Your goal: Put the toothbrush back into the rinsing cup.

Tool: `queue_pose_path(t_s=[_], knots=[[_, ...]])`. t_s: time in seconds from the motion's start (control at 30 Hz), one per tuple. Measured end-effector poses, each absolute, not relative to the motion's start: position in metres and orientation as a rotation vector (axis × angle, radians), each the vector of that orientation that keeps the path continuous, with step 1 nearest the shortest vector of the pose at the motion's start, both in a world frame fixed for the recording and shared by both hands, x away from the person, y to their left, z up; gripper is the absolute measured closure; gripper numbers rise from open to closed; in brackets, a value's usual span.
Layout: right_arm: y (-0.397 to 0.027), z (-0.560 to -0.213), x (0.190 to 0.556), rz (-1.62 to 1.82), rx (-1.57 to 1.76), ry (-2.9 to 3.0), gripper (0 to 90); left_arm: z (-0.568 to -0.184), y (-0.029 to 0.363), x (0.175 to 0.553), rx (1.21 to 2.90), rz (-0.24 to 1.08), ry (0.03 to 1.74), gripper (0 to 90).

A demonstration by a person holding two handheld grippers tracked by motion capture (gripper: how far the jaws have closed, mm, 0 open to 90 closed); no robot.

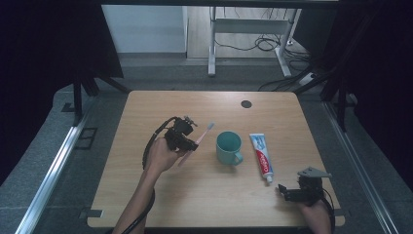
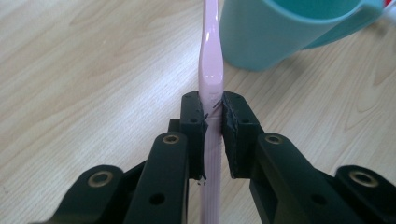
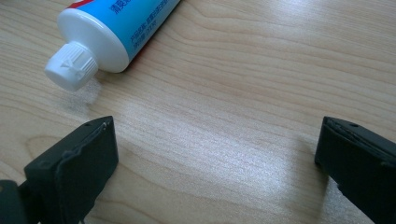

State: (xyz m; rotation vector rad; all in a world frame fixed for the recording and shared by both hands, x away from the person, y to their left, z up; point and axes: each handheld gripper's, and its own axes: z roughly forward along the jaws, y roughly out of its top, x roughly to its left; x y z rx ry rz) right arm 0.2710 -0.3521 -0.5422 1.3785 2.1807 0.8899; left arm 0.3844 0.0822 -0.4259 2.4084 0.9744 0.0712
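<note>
A pink toothbrush [image 1: 203,133] is clamped in my left gripper [image 1: 191,145], lifted above the table left of a teal mug [image 1: 229,147]. In the left gripper view the pads pinch the toothbrush handle [image 2: 211,70], and the mug [image 2: 280,28] sits just ahead to the right. A toothpaste tube [image 1: 260,155] with a white cap lies right of the mug. My right gripper [image 1: 284,191] rests near the table's front right corner, jaws wide apart. In the right gripper view the toothpaste cap [image 3: 71,66] lies ahead at the left, outside the jaws.
The wooden table [image 1: 209,195] has a dark round hole [image 1: 246,104] near its far edge. Metal rails run along both sides on the floor. Cables and a white frame [image 1: 248,29] stand beyond the table.
</note>
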Motion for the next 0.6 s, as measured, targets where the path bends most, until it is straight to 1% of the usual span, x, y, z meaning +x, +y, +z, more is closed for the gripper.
queue_pose_path(t_s=[0.6], knots=[[-0.352, -0.542, 0.271, 0.89, 1.376, 2.181, 0.0, -0.401, 0.075, 0.372, 2.261, 0.162, 0.849, 79.4]])
